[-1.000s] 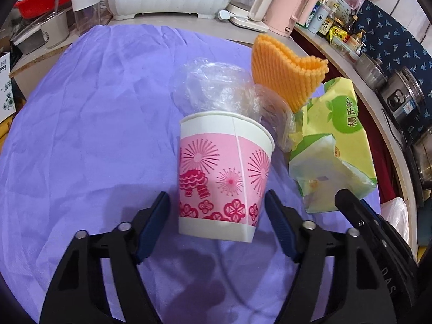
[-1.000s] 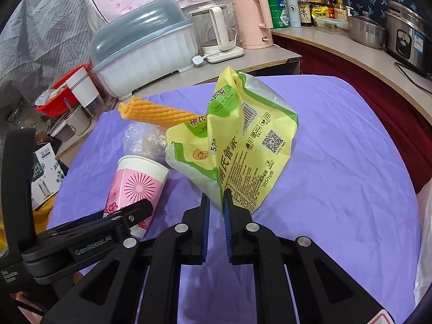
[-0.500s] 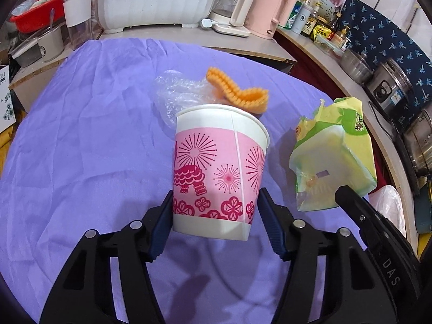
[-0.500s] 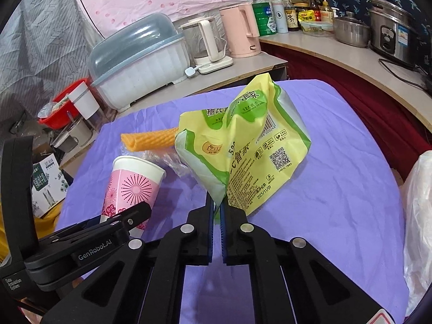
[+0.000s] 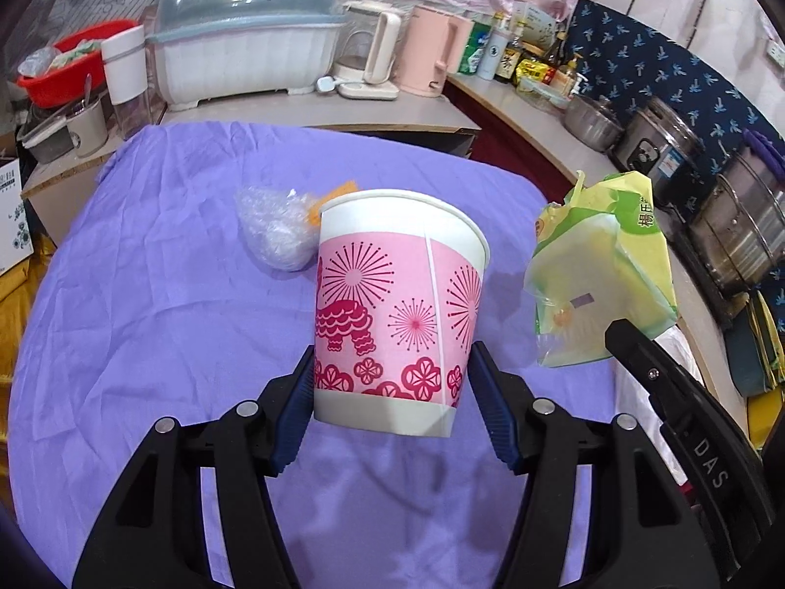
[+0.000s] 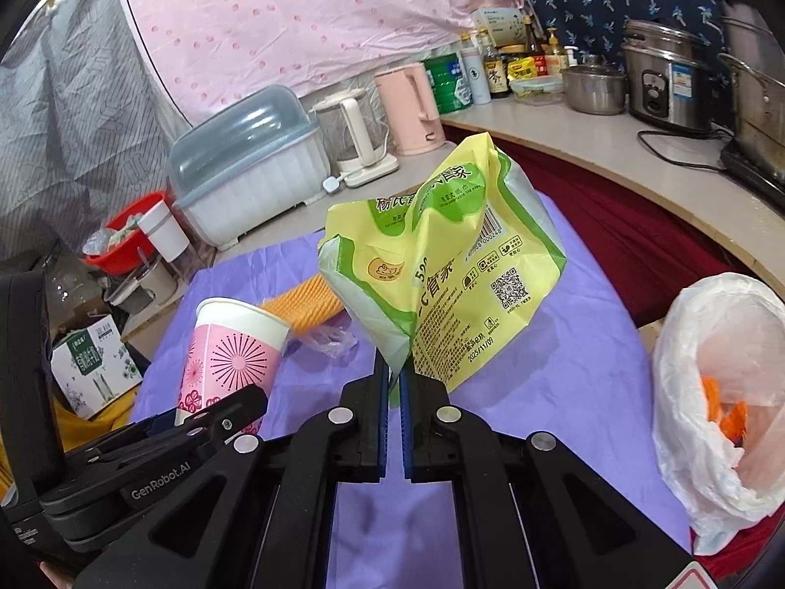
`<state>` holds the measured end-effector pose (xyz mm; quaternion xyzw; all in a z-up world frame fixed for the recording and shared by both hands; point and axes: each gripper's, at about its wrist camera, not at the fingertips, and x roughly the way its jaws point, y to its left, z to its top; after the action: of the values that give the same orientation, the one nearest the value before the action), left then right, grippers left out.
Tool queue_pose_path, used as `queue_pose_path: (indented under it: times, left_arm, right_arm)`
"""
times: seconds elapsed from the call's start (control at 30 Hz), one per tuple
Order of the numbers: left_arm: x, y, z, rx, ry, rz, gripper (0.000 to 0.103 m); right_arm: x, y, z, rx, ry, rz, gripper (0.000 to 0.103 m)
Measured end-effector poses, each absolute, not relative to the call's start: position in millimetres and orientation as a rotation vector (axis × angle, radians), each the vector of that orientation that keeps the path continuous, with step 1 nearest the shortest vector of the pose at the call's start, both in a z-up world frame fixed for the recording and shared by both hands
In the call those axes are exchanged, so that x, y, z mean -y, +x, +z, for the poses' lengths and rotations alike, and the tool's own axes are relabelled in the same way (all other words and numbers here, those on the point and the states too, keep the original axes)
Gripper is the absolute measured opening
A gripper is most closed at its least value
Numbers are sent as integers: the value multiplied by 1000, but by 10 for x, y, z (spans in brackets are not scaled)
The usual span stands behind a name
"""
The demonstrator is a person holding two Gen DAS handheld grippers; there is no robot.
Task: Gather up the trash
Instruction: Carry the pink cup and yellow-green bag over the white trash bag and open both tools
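My left gripper (image 5: 392, 388) is shut on a pink and white paper cup (image 5: 400, 309) and holds it upright above the purple tablecloth (image 5: 147, 294). The cup also shows in the right wrist view (image 6: 230, 348). My right gripper (image 6: 394, 383) is shut on a yellow-green plastic package (image 6: 441, 270) and holds it up in the air; the package also shows in the left wrist view (image 5: 603, 270). A crumpled clear plastic wrap (image 5: 274, 226) and an orange foam net (image 6: 304, 304) lie on the cloth behind the cup.
A white plastic bag (image 6: 721, 392) with orange scraps hangs open at the table's right edge. A dish rack (image 5: 245, 44), kettles (image 5: 427, 54), bottles and pots (image 6: 662, 83) stand on counters behind and right. A red basin (image 5: 64, 59) is at the far left.
Both grippers have lifted higher and pulled back with the cup and the package. The wrap and the foam net stay on the cloth, farther away now. The white bag has come into the right view.
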<state>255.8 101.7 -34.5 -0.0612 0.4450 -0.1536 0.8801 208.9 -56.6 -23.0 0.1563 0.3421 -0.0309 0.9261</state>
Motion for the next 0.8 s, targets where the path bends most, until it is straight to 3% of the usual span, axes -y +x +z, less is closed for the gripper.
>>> queue_pose_path:
  times: [0.8]
  left_arm:
    - [309, 1524, 239, -810, 59, -511, 58]
  right_arm:
    - [1785, 807, 118, -565, 434, -236, 4]
